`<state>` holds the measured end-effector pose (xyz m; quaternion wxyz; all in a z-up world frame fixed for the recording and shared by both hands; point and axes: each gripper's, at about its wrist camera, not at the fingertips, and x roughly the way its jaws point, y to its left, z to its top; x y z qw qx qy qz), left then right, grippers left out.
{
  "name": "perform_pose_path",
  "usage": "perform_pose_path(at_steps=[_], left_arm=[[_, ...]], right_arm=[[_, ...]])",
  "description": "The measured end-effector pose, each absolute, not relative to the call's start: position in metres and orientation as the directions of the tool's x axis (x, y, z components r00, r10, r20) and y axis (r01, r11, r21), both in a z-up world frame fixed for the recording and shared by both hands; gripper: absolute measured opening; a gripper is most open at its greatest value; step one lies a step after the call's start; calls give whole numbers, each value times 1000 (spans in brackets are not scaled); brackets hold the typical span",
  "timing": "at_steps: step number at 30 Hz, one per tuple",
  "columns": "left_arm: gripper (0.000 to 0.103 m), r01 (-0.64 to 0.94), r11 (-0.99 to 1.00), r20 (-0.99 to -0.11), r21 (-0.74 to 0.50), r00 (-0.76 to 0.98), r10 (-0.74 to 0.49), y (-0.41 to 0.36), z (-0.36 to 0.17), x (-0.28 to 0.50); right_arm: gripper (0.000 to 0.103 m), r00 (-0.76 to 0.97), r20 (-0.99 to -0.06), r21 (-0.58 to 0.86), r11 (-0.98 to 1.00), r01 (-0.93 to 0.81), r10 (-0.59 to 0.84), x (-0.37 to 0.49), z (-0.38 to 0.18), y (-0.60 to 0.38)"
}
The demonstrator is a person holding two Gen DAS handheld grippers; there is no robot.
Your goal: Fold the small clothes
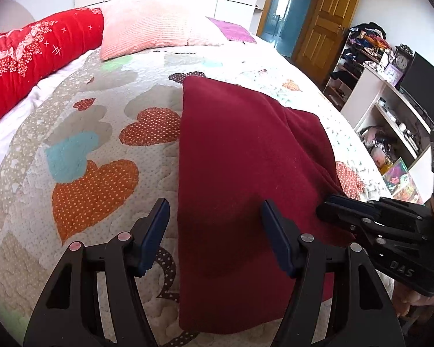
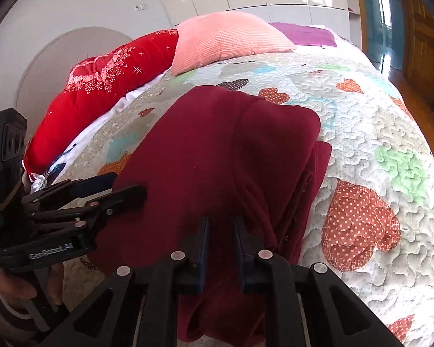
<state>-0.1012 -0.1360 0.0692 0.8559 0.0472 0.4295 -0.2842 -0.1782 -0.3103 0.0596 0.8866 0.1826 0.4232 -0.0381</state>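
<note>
A dark red garment (image 1: 246, 150) lies folded lengthwise on the quilted bed; it also shows in the right wrist view (image 2: 217, 156). My left gripper (image 1: 215, 211) is open, its jaws wide apart over the garment's near left edge, holding nothing. It appears in the right wrist view (image 2: 127, 186) at the garment's left side. My right gripper (image 2: 221, 225) is shut on a fold of the garment at its near right edge. In the left wrist view it (image 1: 329, 205) pinches the cloth's right edge.
The heart-patterned quilt (image 1: 95, 150) covers the bed. A red bolster (image 1: 29, 55), a pink pillow (image 1: 147, 29) and a purple cloth (image 1: 231, 30) lie at the far end. Shelves with clutter (image 1: 390, 107) and a wooden door (image 1: 329, 11) stand to the right.
</note>
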Motion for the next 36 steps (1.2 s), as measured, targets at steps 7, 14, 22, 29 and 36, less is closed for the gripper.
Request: perform_pose_path(at_steps=[7, 14, 22, 29, 36], left_arm=[[66, 483, 861, -744, -161, 513, -427, -127, 77, -108], [66, 471, 873, -731, -124, 552, -402, -126, 89, -115], [66, 492, 863, -723, -115, 554, -412, -127, 93, -121], [66, 501, 859, -733, -110, 543, -410, -131, 90, -123], [66, 487, 864, -763, -127, 509, -399, -128, 79, -103]], right_arm=[[26, 691, -719, 347, 901, 262, 76, -199, 85, -309], [45, 711, -702, 285, 898, 336, -43, -217, 106, -304], [46, 690, -722, 282, 886, 369, -58, -220, 102, -301], [46, 680, -731, 290, 879, 379, -51, -219, 97, -299], [59, 665, -745, 321, 843, 431, -56, -215, 83, -316]])
